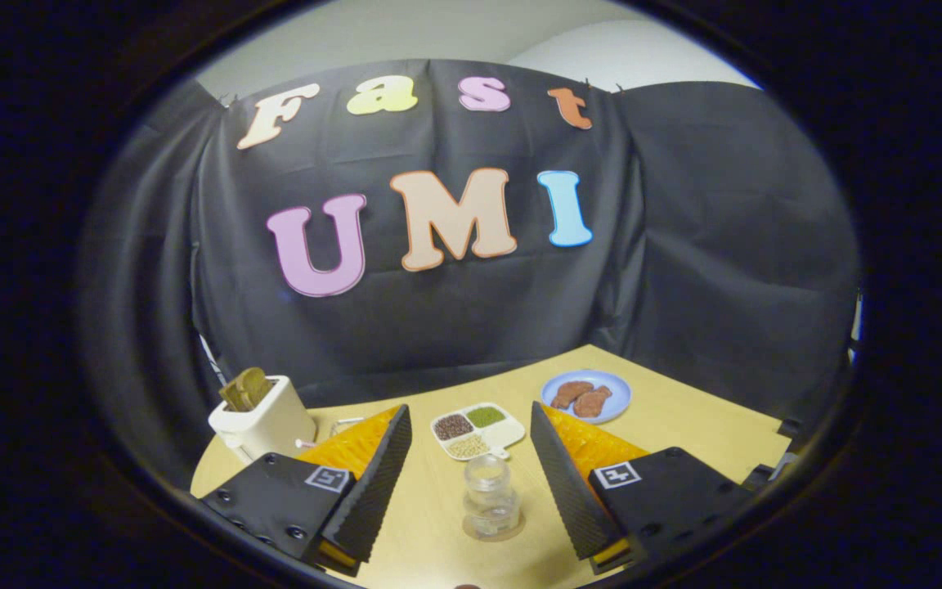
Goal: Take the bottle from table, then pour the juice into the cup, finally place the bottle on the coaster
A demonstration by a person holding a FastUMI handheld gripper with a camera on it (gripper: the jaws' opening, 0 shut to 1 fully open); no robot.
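Two fingers: the gripper (471, 466) was spread wide, grasping nothing.
Bottle: clear bottle (491, 497) stood upright on a coaster (493, 533), between the fingers.
Farther: divided dish (477, 430) on the desk (684, 433).
Left: toaster (262, 415).
Right: blue plate (586, 396).

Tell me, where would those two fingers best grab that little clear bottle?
Probably around the body of the clear bottle, just under its narrower neck. It stands upright on a round coaster, directly between the open gripper fingers, so closing in level from this near side looks simplest, one finger on each side.
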